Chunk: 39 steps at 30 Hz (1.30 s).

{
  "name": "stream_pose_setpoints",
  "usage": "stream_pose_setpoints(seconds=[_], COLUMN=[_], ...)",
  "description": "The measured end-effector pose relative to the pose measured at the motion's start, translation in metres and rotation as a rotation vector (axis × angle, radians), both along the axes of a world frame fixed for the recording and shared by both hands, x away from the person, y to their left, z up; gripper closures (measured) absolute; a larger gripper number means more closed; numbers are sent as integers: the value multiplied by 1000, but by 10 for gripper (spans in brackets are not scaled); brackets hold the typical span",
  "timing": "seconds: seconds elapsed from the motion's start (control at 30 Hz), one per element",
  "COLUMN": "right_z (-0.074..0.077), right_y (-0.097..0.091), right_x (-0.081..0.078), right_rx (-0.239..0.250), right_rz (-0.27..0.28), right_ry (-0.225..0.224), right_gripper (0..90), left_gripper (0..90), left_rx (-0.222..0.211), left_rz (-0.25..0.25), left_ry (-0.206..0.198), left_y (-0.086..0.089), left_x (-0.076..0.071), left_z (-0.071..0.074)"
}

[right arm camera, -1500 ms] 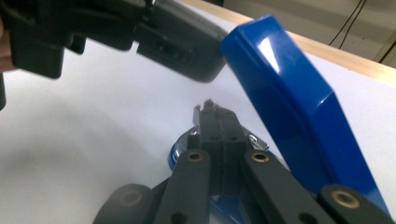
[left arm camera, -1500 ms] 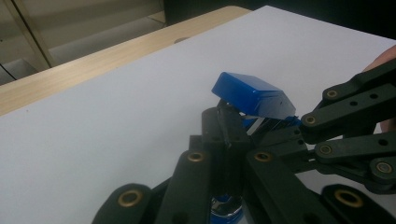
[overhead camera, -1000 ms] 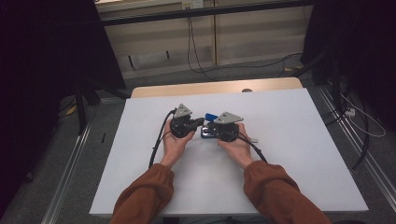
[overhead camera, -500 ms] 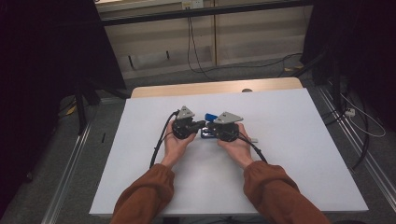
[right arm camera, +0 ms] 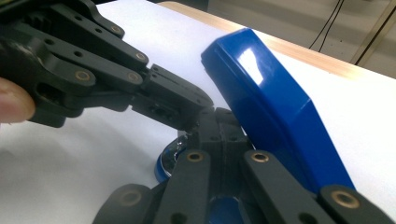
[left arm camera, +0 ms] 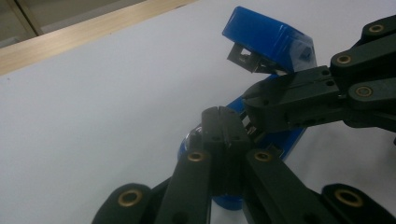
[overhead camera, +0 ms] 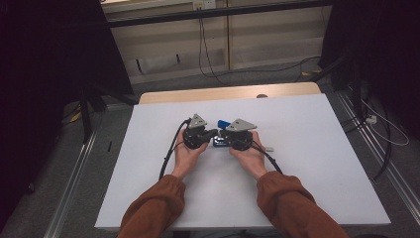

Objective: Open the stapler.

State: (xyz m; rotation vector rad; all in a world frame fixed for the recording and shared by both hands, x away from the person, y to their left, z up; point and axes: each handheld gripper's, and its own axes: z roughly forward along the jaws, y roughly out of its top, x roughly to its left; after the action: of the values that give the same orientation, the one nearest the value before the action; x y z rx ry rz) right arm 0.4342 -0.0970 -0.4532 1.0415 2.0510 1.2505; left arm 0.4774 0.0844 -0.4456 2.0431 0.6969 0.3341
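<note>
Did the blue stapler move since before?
No. The stapler sits at the same spot between the grippers, equally far from the table's wooden edge.

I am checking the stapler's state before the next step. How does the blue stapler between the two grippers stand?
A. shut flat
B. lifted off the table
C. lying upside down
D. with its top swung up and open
D: the blue stapler has its top tilted up away from its base on the white table.
</note>
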Motion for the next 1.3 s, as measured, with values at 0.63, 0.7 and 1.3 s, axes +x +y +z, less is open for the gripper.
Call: stream_pose_setpoints(seconds=[0.63, 0.7, 1.3], right_z=[5, 9, 15], right_y=[6, 7, 2], right_x=[1, 2, 2], right_rx=[-2, -6, -18], right_rz=[-33, -39, -79], right_ry=[-24, -36, -57], right_gripper=[900, 900, 900], left_gripper=[900, 900, 900], left_rx=[-4, -9, 1], left_rz=[7, 9, 0], left_ry=[-12, -11, -23], left_y=[0, 0, 0], left_x=[-1, -2, -1], left_z=[-4, -5, -4])
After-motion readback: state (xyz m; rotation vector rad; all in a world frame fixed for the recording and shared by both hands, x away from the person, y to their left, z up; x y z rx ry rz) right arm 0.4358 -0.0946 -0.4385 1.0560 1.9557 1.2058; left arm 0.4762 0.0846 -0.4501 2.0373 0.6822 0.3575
